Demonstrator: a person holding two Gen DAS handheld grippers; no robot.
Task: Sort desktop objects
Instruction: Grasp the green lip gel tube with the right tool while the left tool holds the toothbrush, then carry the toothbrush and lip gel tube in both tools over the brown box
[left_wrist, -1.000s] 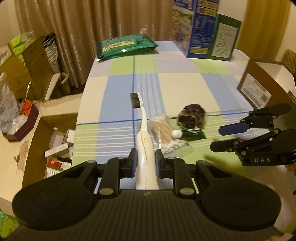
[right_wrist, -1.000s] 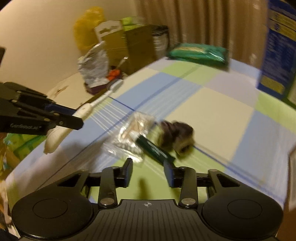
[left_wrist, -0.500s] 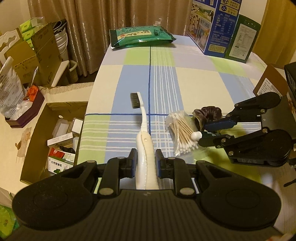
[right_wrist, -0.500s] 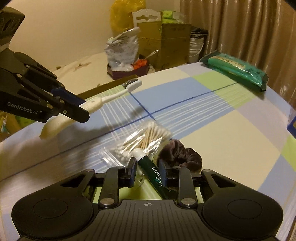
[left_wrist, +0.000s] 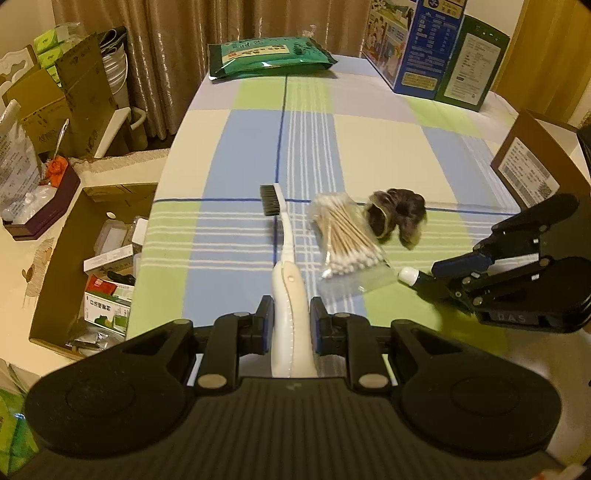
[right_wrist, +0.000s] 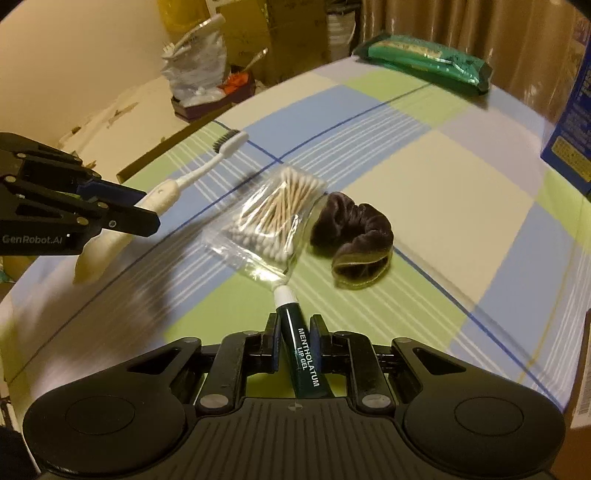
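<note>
My left gripper (left_wrist: 291, 314) is shut on the handle of a white toothbrush (left_wrist: 284, 236), whose dark bristles point away over the checked tablecloth (left_wrist: 243, 155). In the right wrist view the right gripper (right_wrist: 293, 325) has its jaws closing on a dark green lip gel tube (right_wrist: 303, 354); the pads touch both sides, and the white cap points at a clear bag of cotton swabs (right_wrist: 273, 218). Right of the bag lies a dark brown scrunchie (right_wrist: 354, 236). The left wrist view shows the right gripper (left_wrist: 434, 278) low at the right with the tube's cap (left_wrist: 408, 275) sticking out.
A green packet (left_wrist: 266, 55) lies at the table's far end, beside a blue box (left_wrist: 424, 44) and a green box (left_wrist: 469, 70). A brown carton (left_wrist: 532, 162) stands at the right edge. Off the left edge, an open cardboard box (left_wrist: 92, 266) holds small packages.
The right gripper came down over the lip gel tube and its jaws closed onto it. The left gripper kept its grip on the toothbrush and hardly moved.
</note>
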